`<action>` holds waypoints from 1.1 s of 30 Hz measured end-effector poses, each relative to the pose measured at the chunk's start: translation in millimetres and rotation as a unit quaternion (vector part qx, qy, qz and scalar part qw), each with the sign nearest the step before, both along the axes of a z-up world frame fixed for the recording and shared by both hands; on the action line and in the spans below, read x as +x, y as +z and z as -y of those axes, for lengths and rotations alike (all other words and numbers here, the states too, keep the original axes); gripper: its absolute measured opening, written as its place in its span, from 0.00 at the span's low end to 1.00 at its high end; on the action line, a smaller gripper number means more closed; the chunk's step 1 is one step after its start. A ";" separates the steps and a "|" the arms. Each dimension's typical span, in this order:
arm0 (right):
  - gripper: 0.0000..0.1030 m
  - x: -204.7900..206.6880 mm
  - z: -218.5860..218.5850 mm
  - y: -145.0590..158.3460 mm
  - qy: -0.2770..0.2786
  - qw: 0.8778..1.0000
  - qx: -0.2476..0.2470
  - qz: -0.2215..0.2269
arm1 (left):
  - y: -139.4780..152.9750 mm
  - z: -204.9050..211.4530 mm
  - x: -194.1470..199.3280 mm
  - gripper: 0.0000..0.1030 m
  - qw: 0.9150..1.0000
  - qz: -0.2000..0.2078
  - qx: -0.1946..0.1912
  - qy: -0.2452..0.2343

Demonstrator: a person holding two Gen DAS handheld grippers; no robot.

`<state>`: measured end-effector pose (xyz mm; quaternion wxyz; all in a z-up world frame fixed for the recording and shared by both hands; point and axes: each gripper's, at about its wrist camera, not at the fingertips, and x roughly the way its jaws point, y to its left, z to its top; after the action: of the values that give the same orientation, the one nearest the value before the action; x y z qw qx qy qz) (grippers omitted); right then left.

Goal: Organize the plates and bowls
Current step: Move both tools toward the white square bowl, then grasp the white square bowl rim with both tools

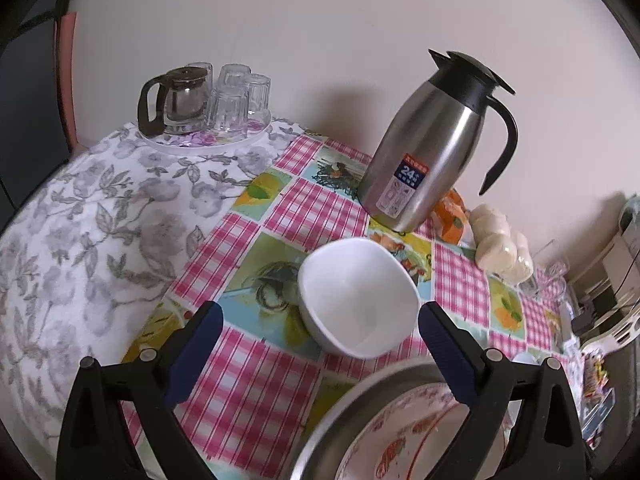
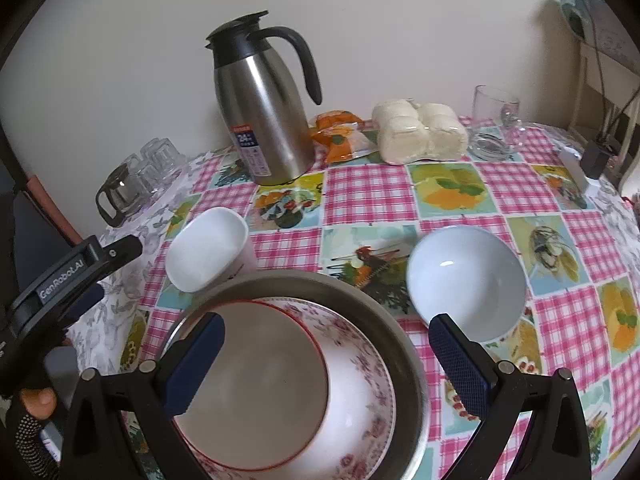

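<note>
A white square-sided bowl [image 1: 358, 296] stands on the checked tablecloth just beyond my open left gripper [image 1: 320, 318], roughly between its fingertips but untouched. The same bowl [image 2: 208, 250] appears at the left of the right wrist view, beside the left gripper [image 2: 108, 276]. My right gripper [image 2: 326, 326] hangs open and empty over a steel pan [image 2: 404, 344]. In the pan sits a pink floral bowl [image 2: 360, 384] with a red-rimmed bowl [image 2: 260, 380] nested inside. A round white bowl [image 2: 466, 284] rests to the right of the pan. The pan's rim [image 1: 340, 412] and floral bowl [image 1: 400, 436] show at the bottom of the left wrist view.
A steel thermos jug [image 2: 264, 120] stands at the back by the wall, with an orange packet [image 2: 340, 136], bagged buns [image 2: 420, 132] and a glass mug [image 2: 494, 108] to its right. A glass teapot [image 1: 172, 100] and tumblers [image 1: 236, 100] share a round tray at the far left. A thumb [image 2: 38, 400] shows low left.
</note>
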<state>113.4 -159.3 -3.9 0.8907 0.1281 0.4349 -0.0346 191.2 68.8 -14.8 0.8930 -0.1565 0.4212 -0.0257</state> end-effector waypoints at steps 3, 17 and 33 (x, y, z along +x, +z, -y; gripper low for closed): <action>1.00 11.0 -2.3 1.8 0.004 1.000 0.004 -0.006 | -8.7 -6.2 9.0 0.96 0.999 -0.007 -0.033 -0.007; 0.99 77.0 -39.4 4.6 0.059 0.996 -0.020 -0.068 | -38.2 -22.6 34.4 0.95 0.997 -0.064 -0.052 0.010; 0.68 138.3 -62.3 -14.7 0.072 0.988 -0.046 -0.131 | -57.9 -25.0 56.8 0.75 0.994 -0.088 -0.063 0.018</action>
<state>251.8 -97.0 -18.5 0.8310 0.0497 0.5539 -0.0070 248.0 93.8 -72.7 0.8411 -0.2213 0.4930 -0.0226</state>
